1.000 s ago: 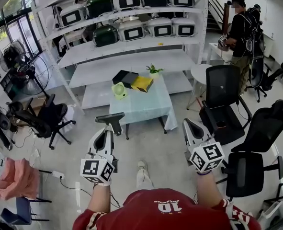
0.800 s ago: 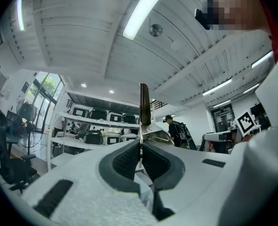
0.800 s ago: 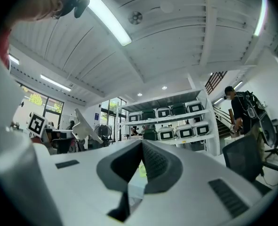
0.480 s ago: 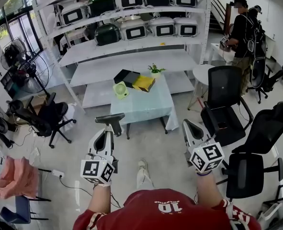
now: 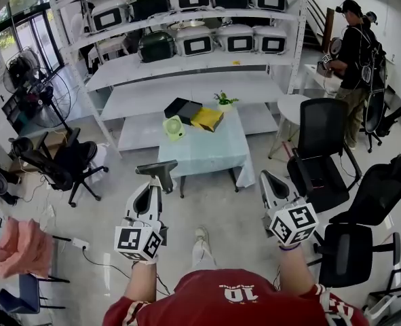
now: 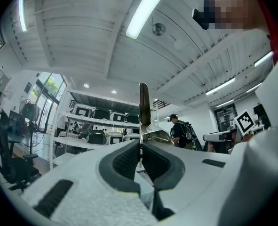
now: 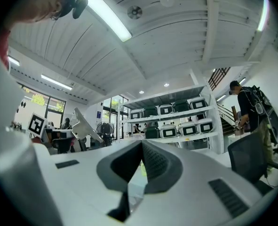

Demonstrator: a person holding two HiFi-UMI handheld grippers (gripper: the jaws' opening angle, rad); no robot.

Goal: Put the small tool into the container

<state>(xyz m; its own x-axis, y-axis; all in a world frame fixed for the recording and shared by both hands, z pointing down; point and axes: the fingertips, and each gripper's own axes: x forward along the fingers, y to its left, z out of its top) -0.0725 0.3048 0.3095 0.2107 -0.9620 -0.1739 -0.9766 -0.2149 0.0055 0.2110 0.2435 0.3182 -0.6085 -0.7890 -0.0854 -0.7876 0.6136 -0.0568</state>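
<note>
Left tongs [image 6: 140, 150] grip the tool [image 6: 144, 102], a thin blade rising from their tips. Right tongs [image 7: 141, 160] closed, empty. Tabletop [image 5: 207, 151] well ahead. Shirt [image 5: 241, 301] reads "10".

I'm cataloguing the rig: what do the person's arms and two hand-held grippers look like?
The left hand-held gripper and right hand-held gripper are white shells with dark ribbed pads; each carries a white cube printed with black square markers. The person wears a red short-sleeved shirt with white lettering.
</note>
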